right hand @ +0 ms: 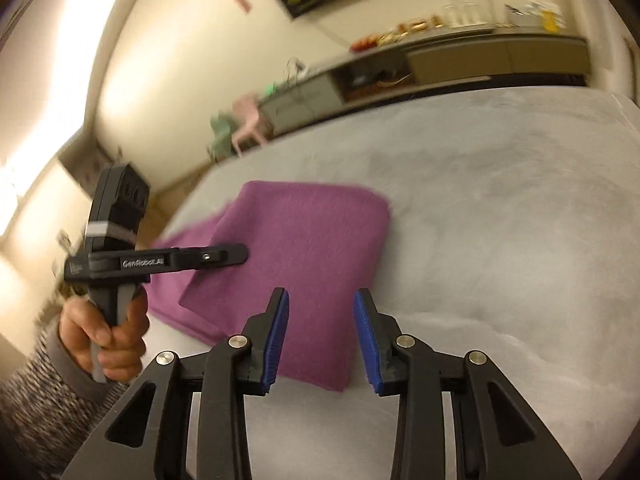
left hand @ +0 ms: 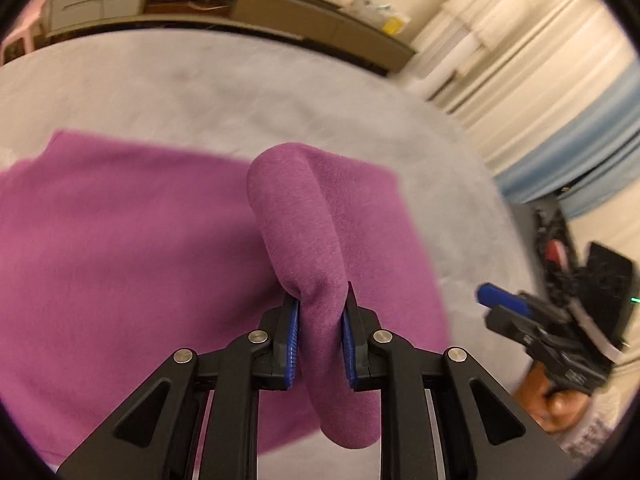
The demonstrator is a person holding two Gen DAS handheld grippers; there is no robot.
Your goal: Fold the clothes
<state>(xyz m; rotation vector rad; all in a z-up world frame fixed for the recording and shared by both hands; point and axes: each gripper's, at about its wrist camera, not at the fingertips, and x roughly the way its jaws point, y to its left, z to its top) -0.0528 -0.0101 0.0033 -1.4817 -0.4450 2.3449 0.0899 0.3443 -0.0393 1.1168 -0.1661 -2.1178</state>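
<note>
A purple garment [left hand: 140, 240] lies folded on the grey bed [left hand: 240, 92]. My left gripper [left hand: 320, 300] is shut on a raised fold of it [left hand: 304, 232], and the cloth bulges out between the blue pads. In the right wrist view the garment [right hand: 312, 232] is a folded rectangle, with the left gripper [right hand: 224, 258] reaching over its left part. My right gripper [right hand: 322, 300] stands open just above the garment's near corner, nothing between its fingers. It also shows at the right edge of the left wrist view, as the right gripper [left hand: 504, 304] off the cloth.
A long low cabinet [left hand: 200, 4] with items on top runs behind the bed. Curtains [left hand: 540, 80] hang to the right. A pink stool [right hand: 248, 120] stands near the cabinet. A person's hand [right hand: 112, 332] in a speckled sleeve holds the left gripper.
</note>
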